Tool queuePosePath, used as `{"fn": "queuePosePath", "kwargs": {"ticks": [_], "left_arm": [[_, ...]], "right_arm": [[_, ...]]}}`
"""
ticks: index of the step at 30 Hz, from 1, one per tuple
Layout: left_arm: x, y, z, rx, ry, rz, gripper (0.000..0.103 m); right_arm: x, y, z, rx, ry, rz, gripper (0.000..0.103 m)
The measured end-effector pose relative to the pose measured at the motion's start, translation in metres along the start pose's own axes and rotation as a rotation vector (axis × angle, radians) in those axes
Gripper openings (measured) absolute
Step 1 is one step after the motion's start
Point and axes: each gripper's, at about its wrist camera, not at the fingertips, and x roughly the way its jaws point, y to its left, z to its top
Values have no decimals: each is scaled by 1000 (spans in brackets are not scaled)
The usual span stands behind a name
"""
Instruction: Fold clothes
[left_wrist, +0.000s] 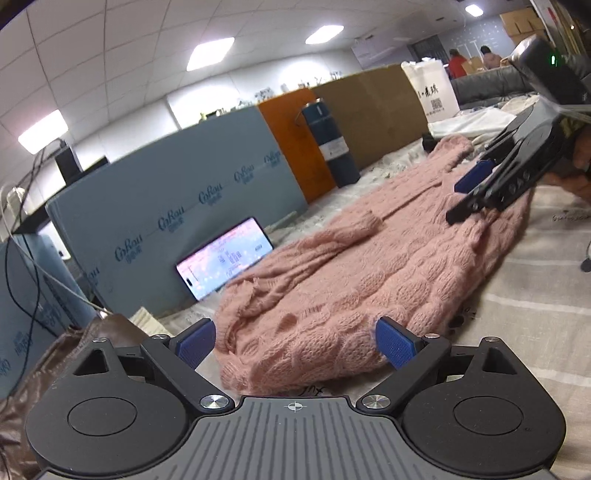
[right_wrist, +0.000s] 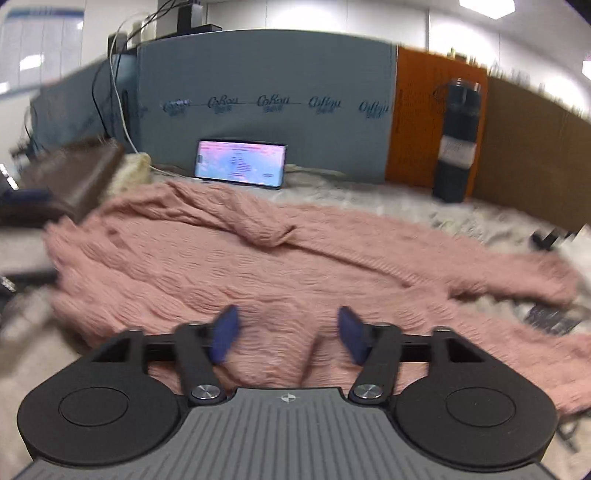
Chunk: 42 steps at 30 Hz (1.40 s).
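The pink sweater (right_wrist: 280, 266) is lying spread on the bed (left_wrist: 535, 295), one sleeve (right_wrist: 258, 221) lying across the body, the other (right_wrist: 480, 273) trailing toward the bottle (right_wrist: 458, 140) by the far edge. It looks like a soft, thick, loose knit — probably light, stretchy, clinging to itself and sagging when lifted. I judge the firmer hem or a shoulder seam the best hold, taking a full fold of cloth. The left gripper (left_wrist: 295, 341) is hovering at the hem, fingers spread — the right gripper (right_wrist: 288, 334) is over the body, also spread, pinching nothing. A phone (right_wrist: 242, 162) is leaning on the board (right_wrist: 258, 66).
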Motion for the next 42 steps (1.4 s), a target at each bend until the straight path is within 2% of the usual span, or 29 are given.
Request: {"fn": "queuePosePath", "kwargs": {"ticks": [1,3,5,7,10,13,15,18,23,27,30,31,32,34,37,39,40,41,42], "left_arm": [[-4,0,1,2,-16,-7,96],[-10,-2,5,20,-42,-32,96],[-12,-6,8,51,-54,-71,96],[-10,-14,11,97,-46,-106,96],[-9,-28,12,184,-26,-148,96],[-8,-36,10,248,-25,-134,96],[-6,-35,9,251,-24,-124,95],[-3,-35,8,274,0,-139,95],[6,-38,11,334,61,-220,94],[15,-44,14,350,47,-240,94],[27,-46,17,336,32,-263,86],[30,-46,18,324,30,-268,81],[34,-48,19,312,28,-273,71],[39,-54,22,301,19,-291,56],[44,-66,25,331,-4,-274,52],[49,-66,27,316,6,-262,44],[52,-65,28,300,18,-248,34],[55,-63,28,283,31,-230,29],[57,-58,29,253,39,-221,29]], "right_arm": [[-1,-1,-1,-8,-9,-11,67],[-3,-9,-2,6,-17,-12,79],[2,-15,-5,4,13,-14,84],[7,-20,-9,8,43,-14,84],[-6,-27,-8,22,-15,-10,84],[-25,-37,-12,-7,-77,3,86],[-39,-46,-18,-35,-109,8,90],[-61,-56,-28,-114,-113,-1,94],[-83,-77,-48,-209,-52,-57,97],[-80,-98,-56,-230,53,-166,97],[-72,-103,-59,-280,119,-186,97],[-69,-103,-58,-285,117,-171,97],[-67,-103,-58,-289,115,-155,96],[-61,-105,-54,-278,96,-120,94],[-56,-113,-47,-232,54,-68,93],[-52,-119,-42,-202,26,-33,89],[-50,-122,-40,-187,12,-15,87],[-48,-124,-38,-172,-2,2,83],[-46,-127,-35,-157,-16,19,80]]}}
